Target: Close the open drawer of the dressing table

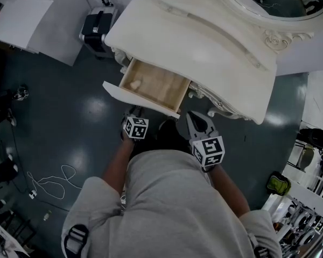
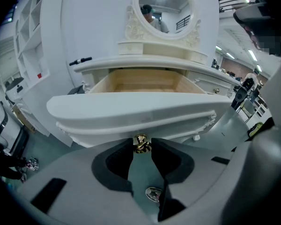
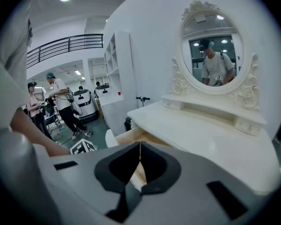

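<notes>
Since we're starting with the head view: the dressing table sits ahead of us, and its drawer is pulled well out toward our body, bare wooden inside showing. The white front panel runs crosswise to us, so the slide direction is straight away from us, back under the tabletop. Our left gripper is tucked right up against the middle of that front panel, while our right gripper hangs off past the drawer's right corner, just beside the table's front edge and not touching the drawer as far as we can tell. So the left one is clearly the nearer one for this job. Moving to the left gripper view, the drawer front fills the frame dead ahead, and the little brass knob under its lower edge sits right between the tips of the left gripper. The jaws look closed in on the knob from both sides, so we'd call that clamped on it. We're lined up square with the panel, so a straight push forward along the jaws should send it home; pushing at an angle might jam it on its runners. Over in the right gripper view, the right gripper has its jaws pressed together with nothing in them, and it looks across the tabletop toward the oval mirror, with only a sliver of the drawer's wooden side peeking in at the left.
</notes>
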Tool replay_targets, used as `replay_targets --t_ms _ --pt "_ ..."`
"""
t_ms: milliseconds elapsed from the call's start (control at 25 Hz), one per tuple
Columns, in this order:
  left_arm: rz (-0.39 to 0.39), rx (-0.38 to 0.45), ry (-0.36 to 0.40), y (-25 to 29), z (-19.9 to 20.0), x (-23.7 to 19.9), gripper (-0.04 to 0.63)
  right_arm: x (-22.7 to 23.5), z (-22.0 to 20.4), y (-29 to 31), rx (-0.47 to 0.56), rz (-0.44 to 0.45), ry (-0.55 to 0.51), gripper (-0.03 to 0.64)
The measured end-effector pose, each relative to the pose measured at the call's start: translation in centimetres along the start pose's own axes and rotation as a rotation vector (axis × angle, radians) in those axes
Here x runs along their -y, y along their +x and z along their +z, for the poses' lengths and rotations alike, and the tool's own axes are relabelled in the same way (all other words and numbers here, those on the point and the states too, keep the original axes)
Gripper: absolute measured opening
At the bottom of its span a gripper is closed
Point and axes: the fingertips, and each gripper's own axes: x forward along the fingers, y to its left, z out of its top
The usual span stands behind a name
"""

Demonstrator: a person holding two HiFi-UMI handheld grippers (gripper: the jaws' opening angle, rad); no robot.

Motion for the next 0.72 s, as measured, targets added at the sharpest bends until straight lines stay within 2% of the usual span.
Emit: replay_targets --t_ms 720 --pt "0.006 -0.018 -0.001 0.6 0.7 0.0 0.127 1.3 0.3 0.7 -0.001 0.014 0.004 0.015"
